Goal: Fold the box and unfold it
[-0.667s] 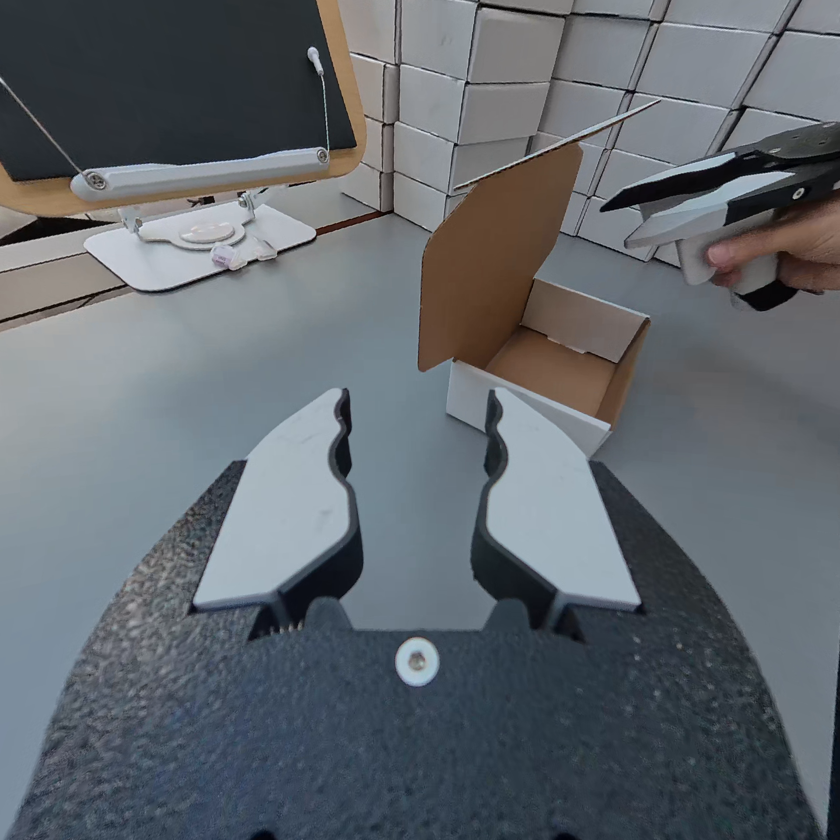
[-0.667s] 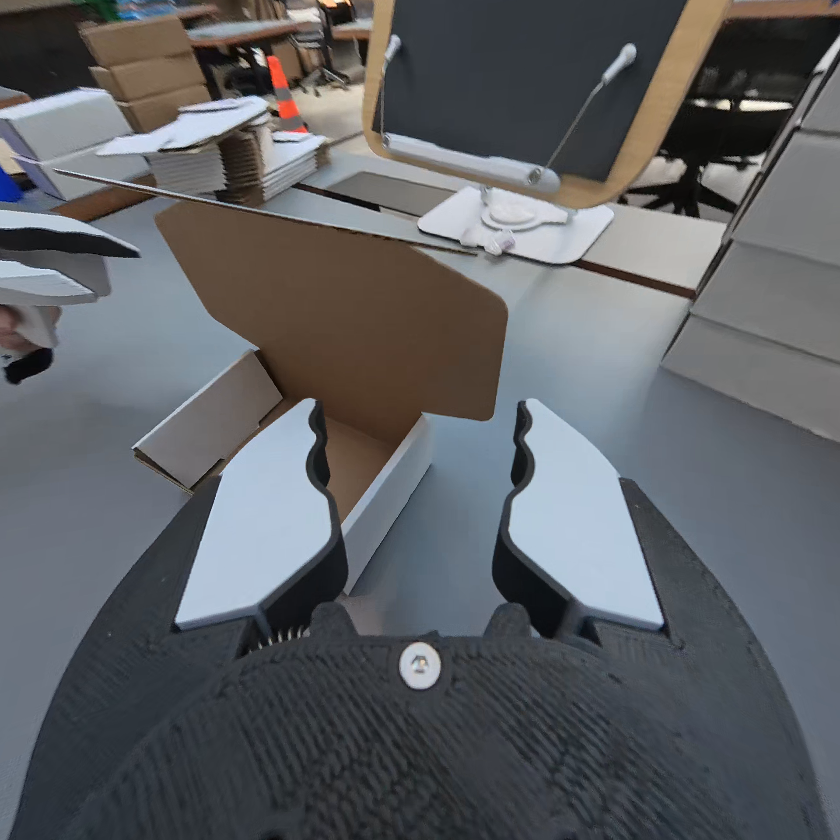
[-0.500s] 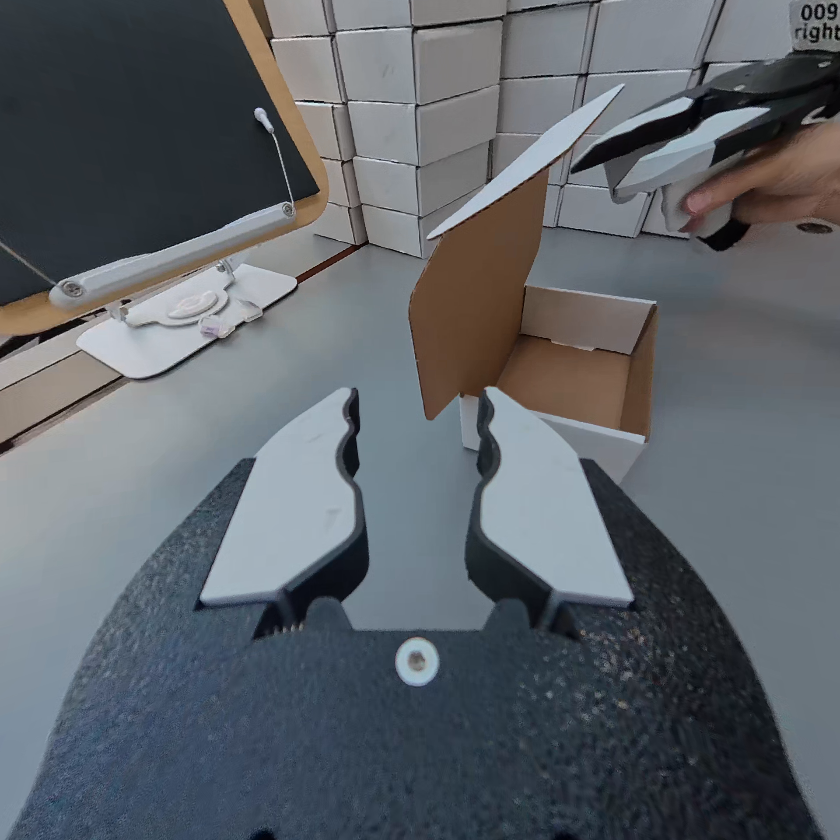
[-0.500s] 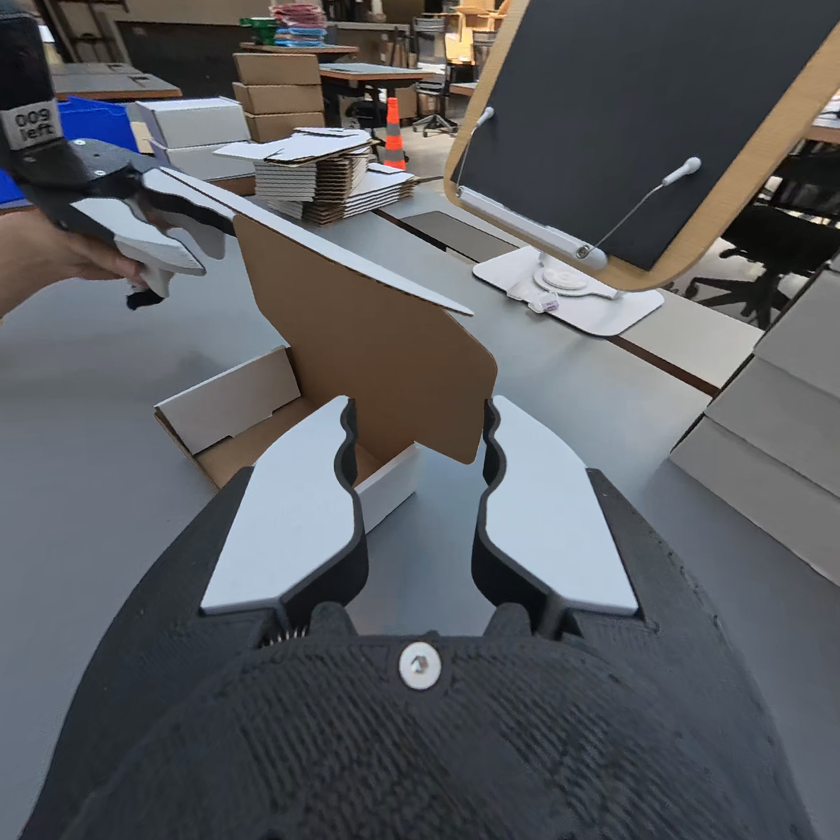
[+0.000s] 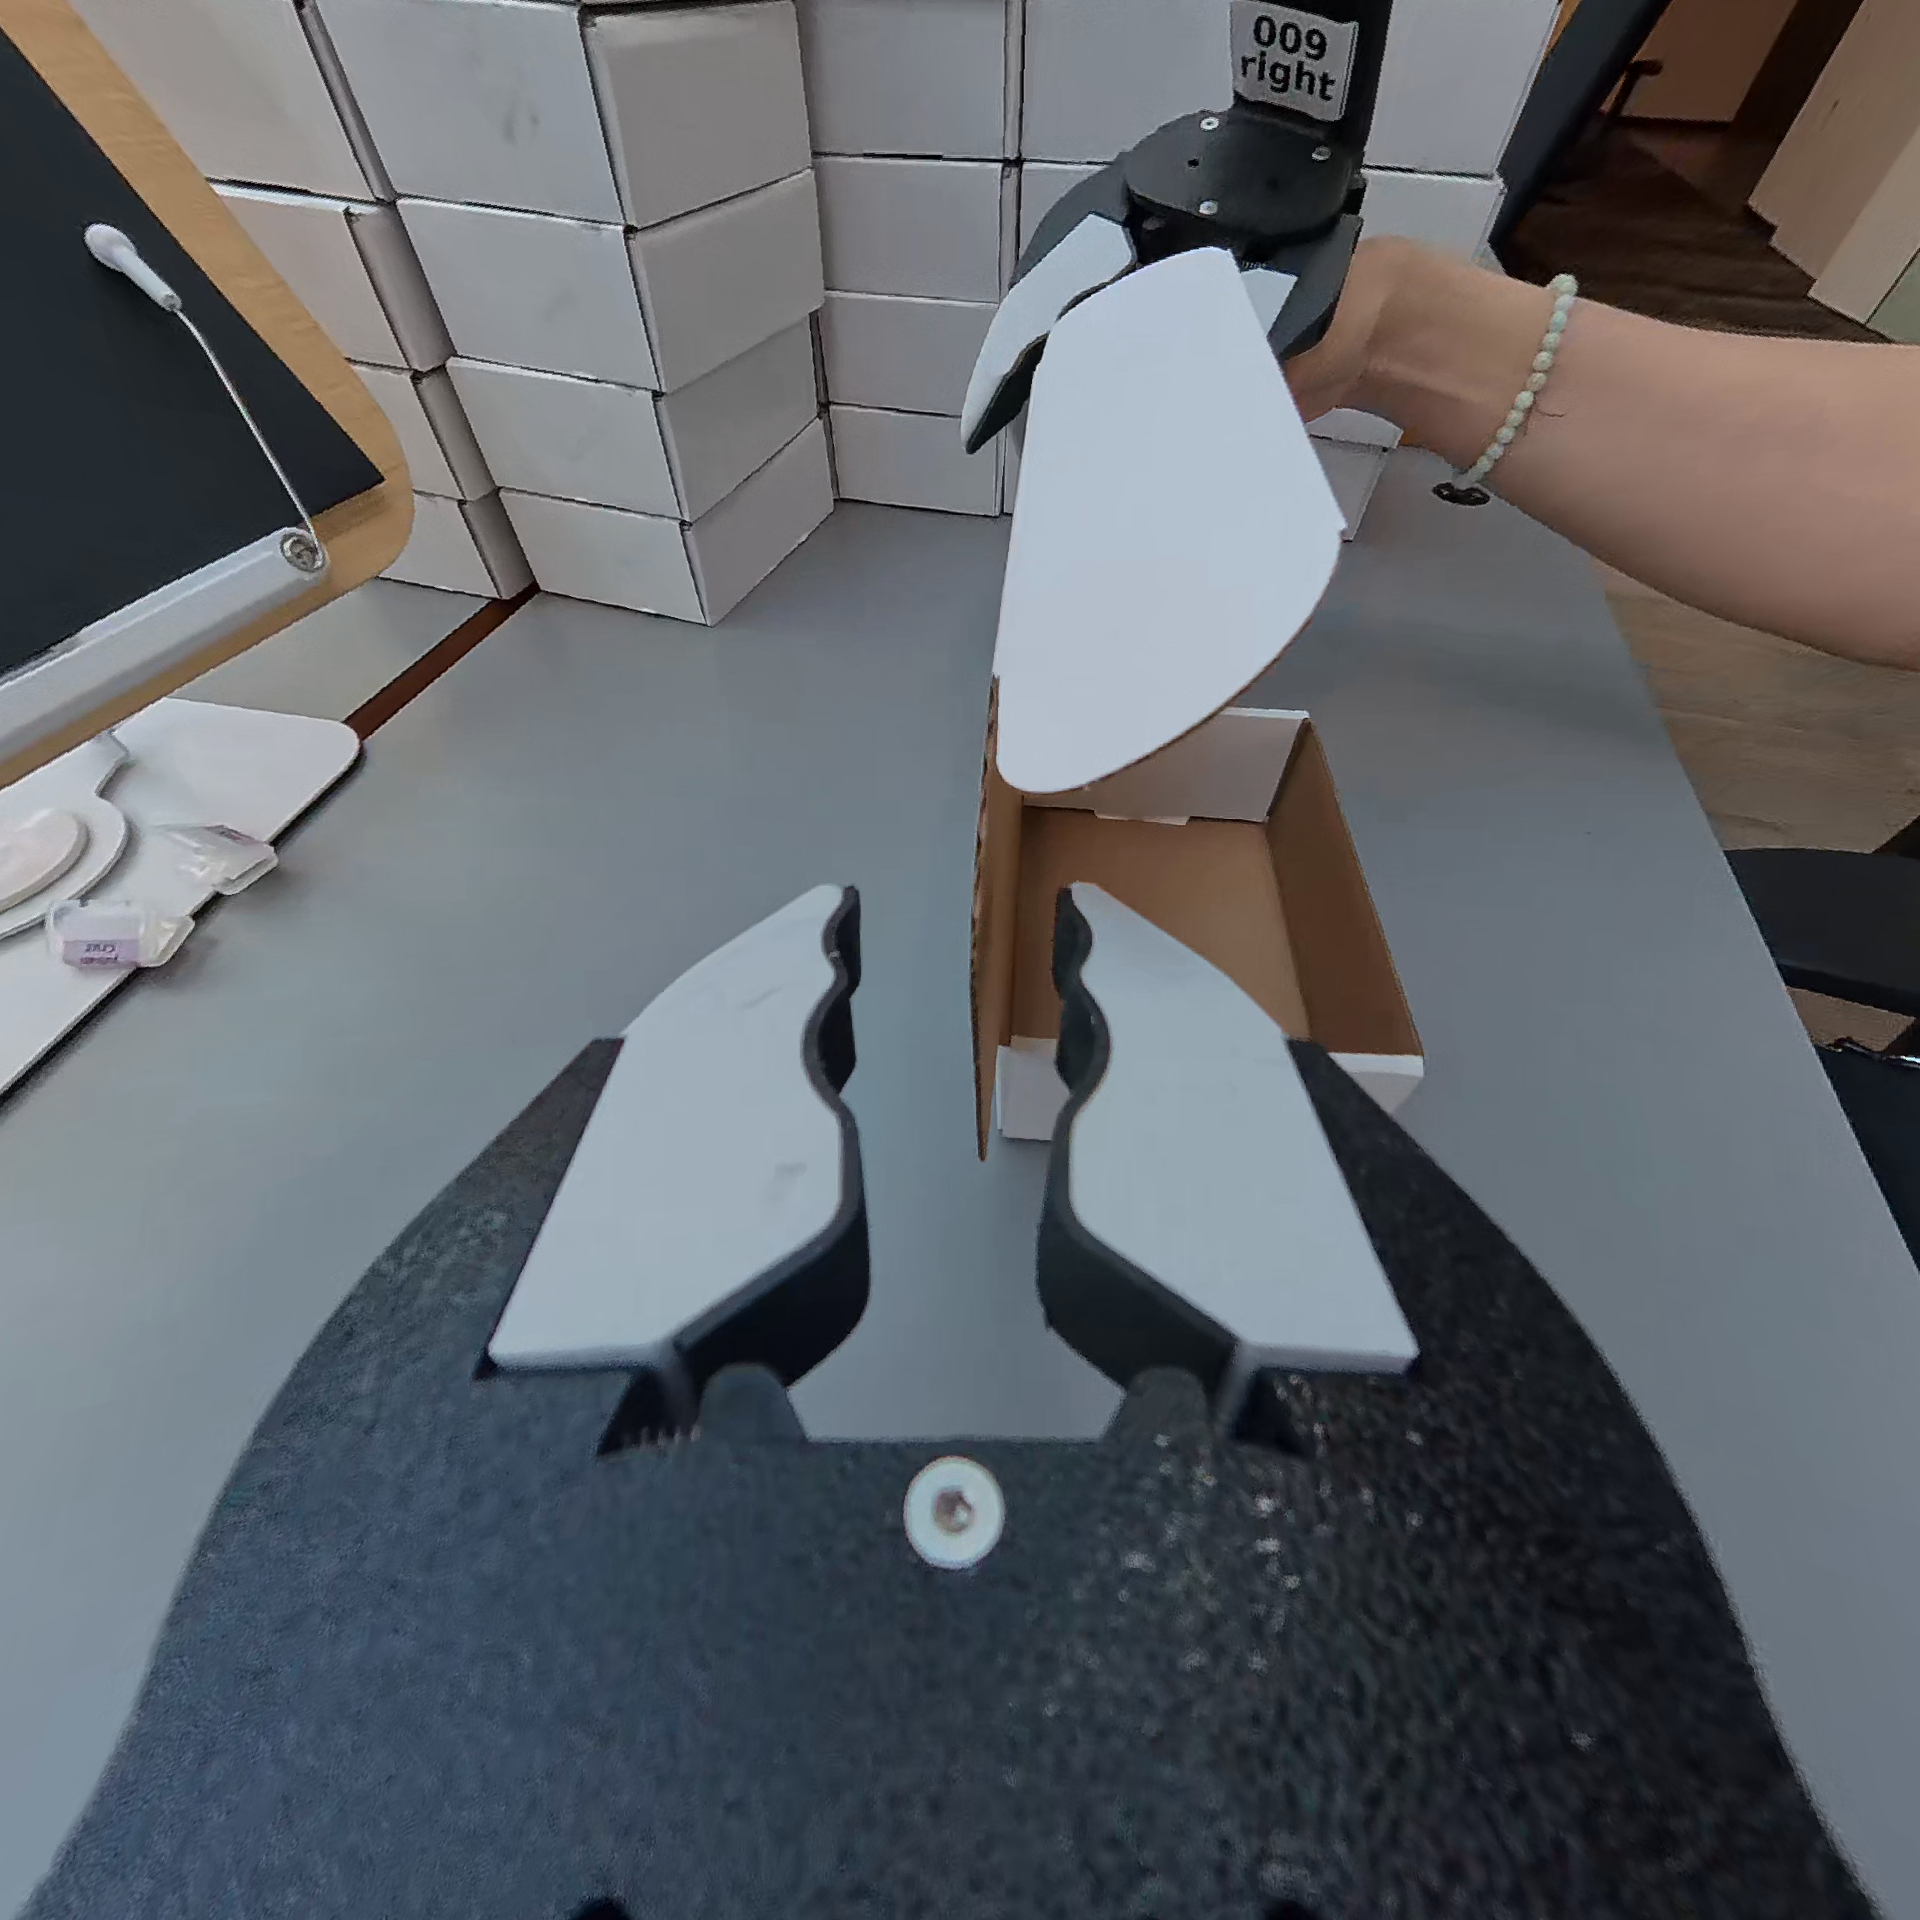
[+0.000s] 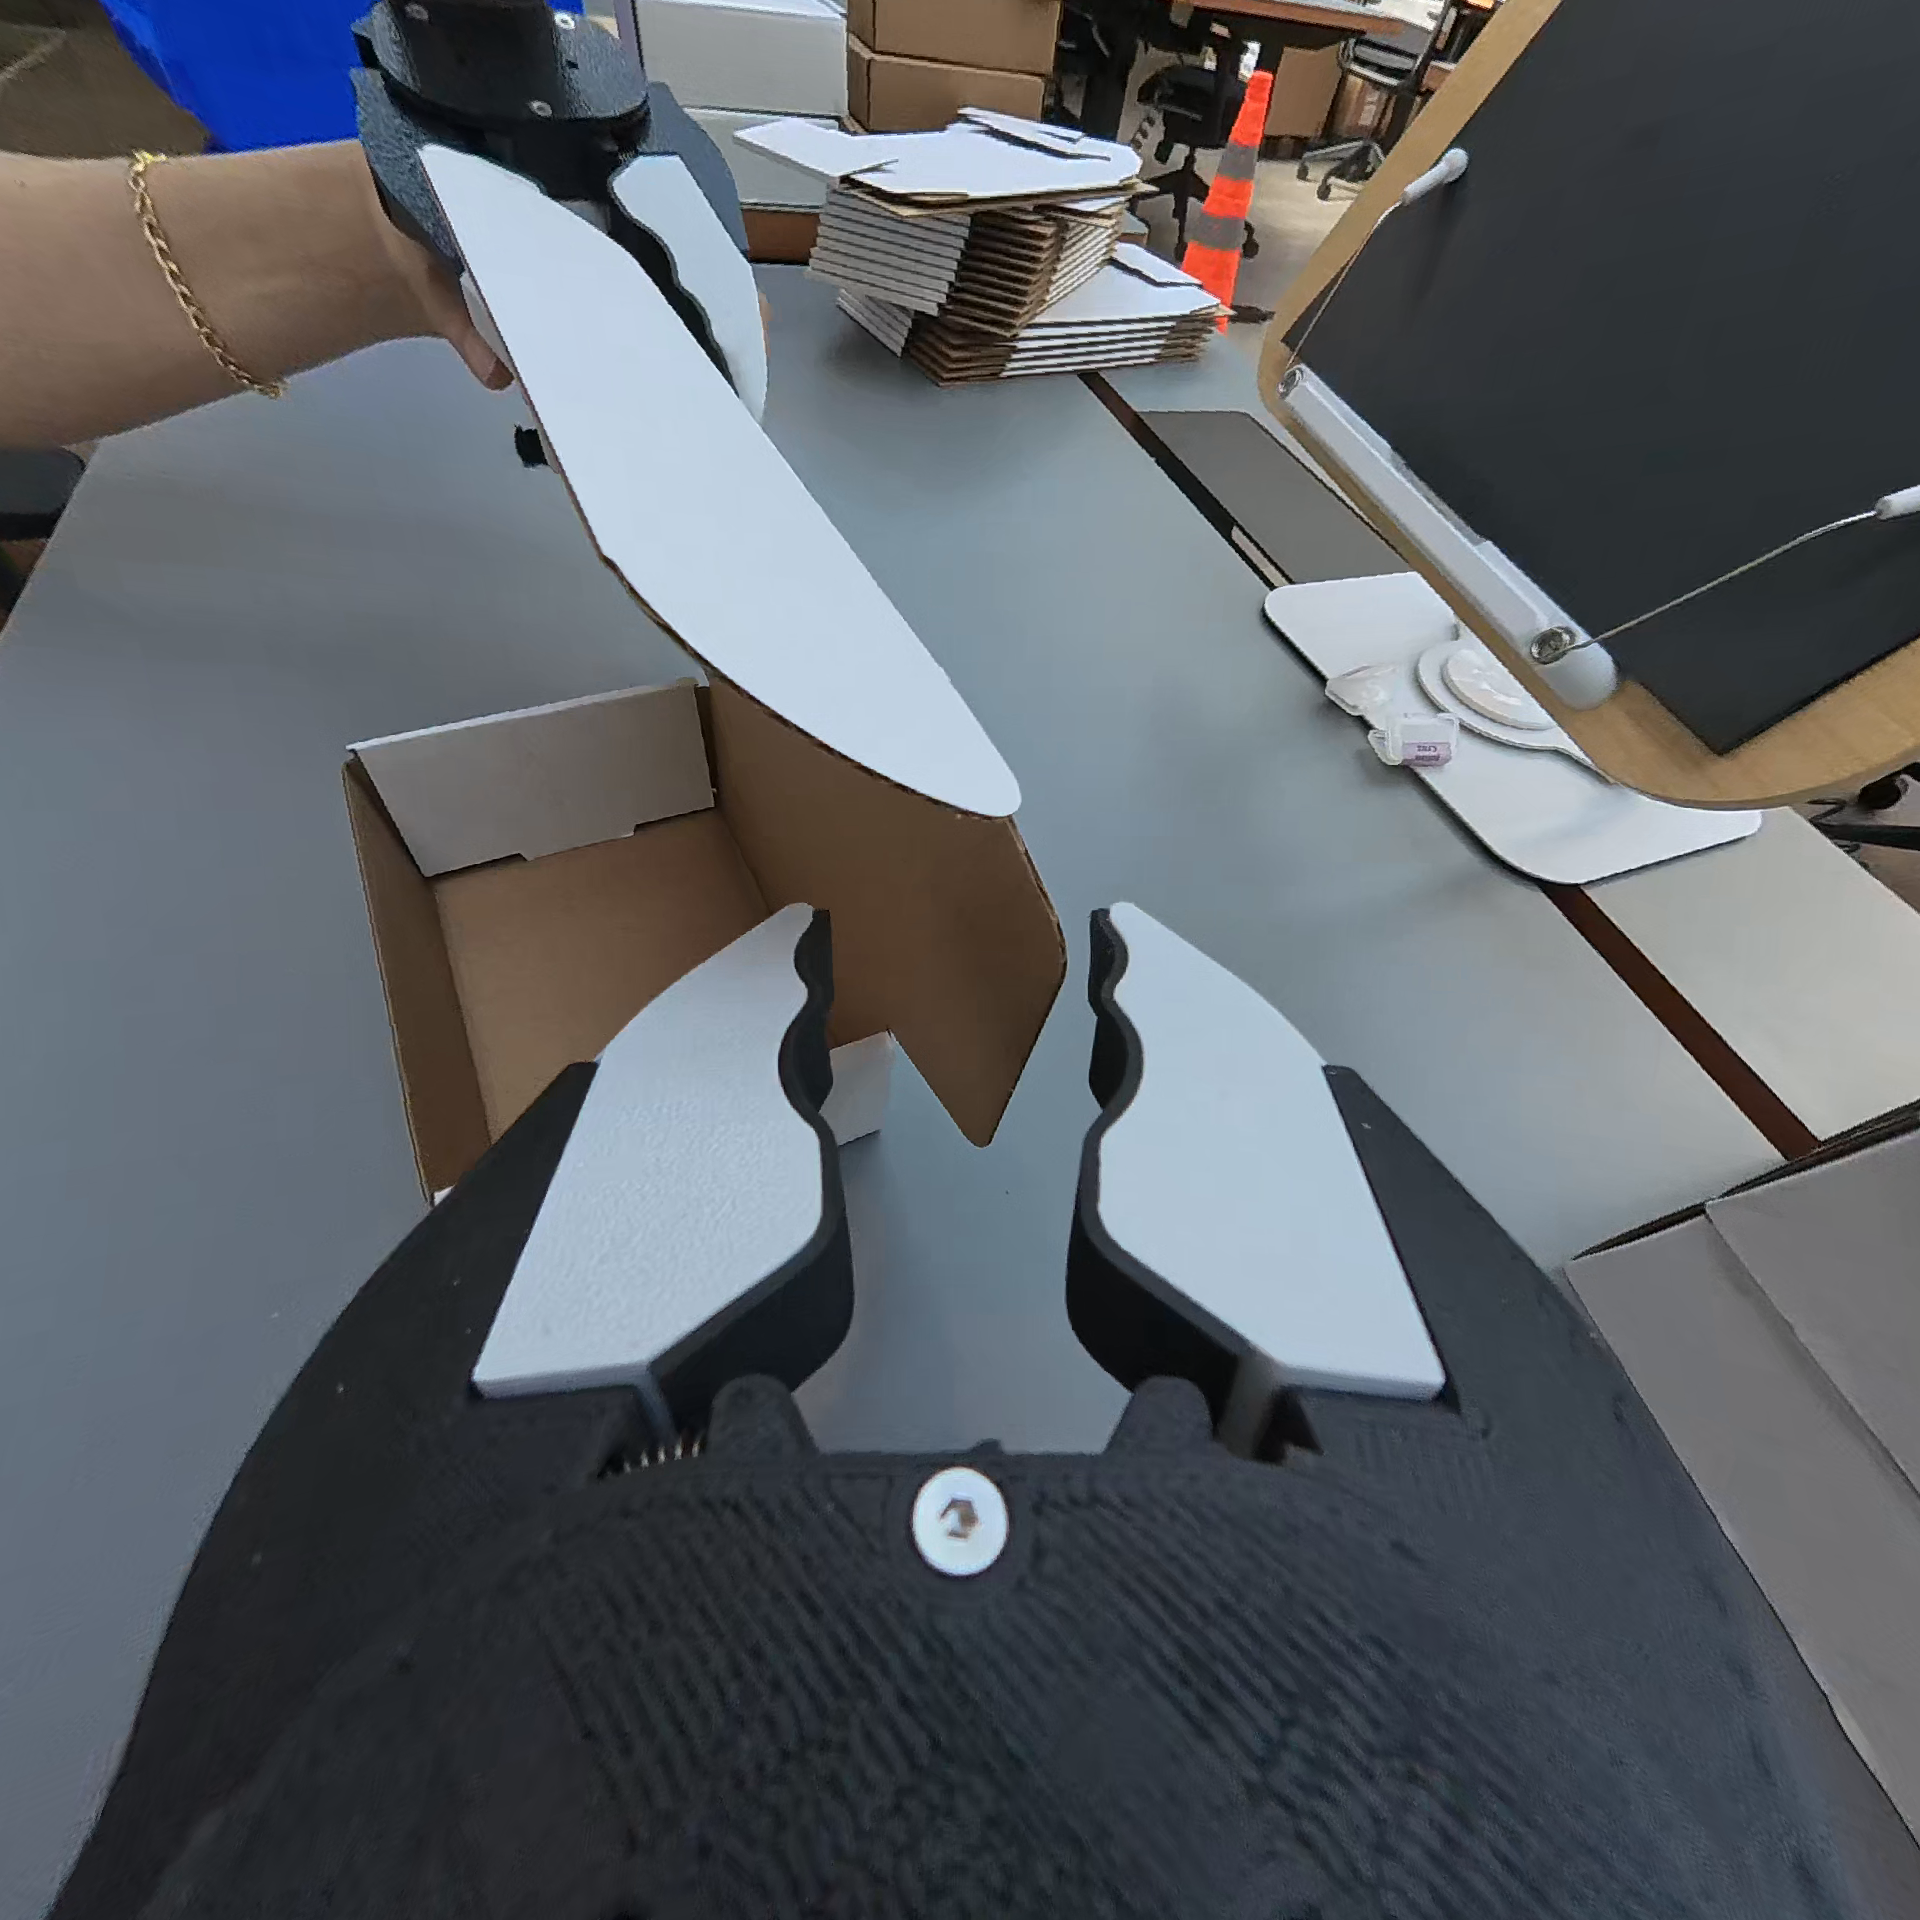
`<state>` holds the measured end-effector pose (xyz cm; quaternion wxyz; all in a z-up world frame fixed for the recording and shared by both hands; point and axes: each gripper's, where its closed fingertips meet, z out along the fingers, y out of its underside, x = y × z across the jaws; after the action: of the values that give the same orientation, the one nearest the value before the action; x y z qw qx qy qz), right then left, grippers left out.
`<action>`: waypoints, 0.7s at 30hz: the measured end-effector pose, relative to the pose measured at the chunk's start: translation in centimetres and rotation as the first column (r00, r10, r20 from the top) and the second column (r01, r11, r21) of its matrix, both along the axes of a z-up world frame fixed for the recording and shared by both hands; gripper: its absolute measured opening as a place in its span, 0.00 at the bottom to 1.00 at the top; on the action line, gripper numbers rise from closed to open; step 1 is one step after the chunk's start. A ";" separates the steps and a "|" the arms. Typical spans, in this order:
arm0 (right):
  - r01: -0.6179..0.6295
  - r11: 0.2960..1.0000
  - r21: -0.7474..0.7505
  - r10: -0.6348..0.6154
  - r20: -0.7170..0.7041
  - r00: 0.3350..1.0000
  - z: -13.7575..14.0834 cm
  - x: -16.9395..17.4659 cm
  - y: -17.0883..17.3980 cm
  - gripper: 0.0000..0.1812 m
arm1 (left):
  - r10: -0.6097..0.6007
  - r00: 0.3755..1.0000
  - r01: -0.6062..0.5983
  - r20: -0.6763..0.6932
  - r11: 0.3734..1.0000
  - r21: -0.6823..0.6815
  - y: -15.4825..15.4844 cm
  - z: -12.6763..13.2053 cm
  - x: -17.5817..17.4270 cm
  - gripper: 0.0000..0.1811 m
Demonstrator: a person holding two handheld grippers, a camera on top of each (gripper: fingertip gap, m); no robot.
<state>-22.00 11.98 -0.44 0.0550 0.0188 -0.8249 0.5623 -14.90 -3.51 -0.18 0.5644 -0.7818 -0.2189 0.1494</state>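
Now both grippers are closing in from opposite ends of the cardboard box point(image 5: 1195, 935) on the grey table point(image 5: 520, 831), left gripper point(image 5: 956, 997) and right gripper point(image 6: 956, 997) open and empty; its lid point(image 6: 727, 582), earlier upright, is tipping over the tray, so folding seems underway.

Grey table point(image 5: 623, 790) extends ahead of both tongs. White cartons point(image 5: 644, 312) stacked as a wall ahead-left of the left tongs. Wood-framed dark board on a white stand point(image 6: 1621, 436) ahead-right of the right tongs. Flat cardboard stack point(image 6: 1018, 281), orange cone point(image 6: 1231, 187) and office chairs farther off.
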 end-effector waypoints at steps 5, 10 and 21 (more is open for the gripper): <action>-0.017 1.000 0.021 0.018 -0.023 1.000 -0.5 0.0 0.0 0.19 | -0.041 0.999 0.040 -0.020 0.998 -0.048 0.4 0.3 0.1 0.15; -0.022 1.000 -0.006 0.022 -0.002 1.000 0.3 -0.4 0.4 0.16 | -0.069 0.997 0.067 -0.020 0.994 -0.090 0.2 0.4 0.3 0.12; -0.071 0.997 0.018 0.070 0.066 0.995 0.9 0.3 0.5 0.03 | -0.089 0.996 0.090 0.008 0.991 -0.102 -0.6 0.6 0.2 0.01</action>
<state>-21.69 12.51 0.50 0.0082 0.0301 -0.8307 0.5559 -14.67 -4.13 0.41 0.5292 -0.8191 -0.1766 0.1335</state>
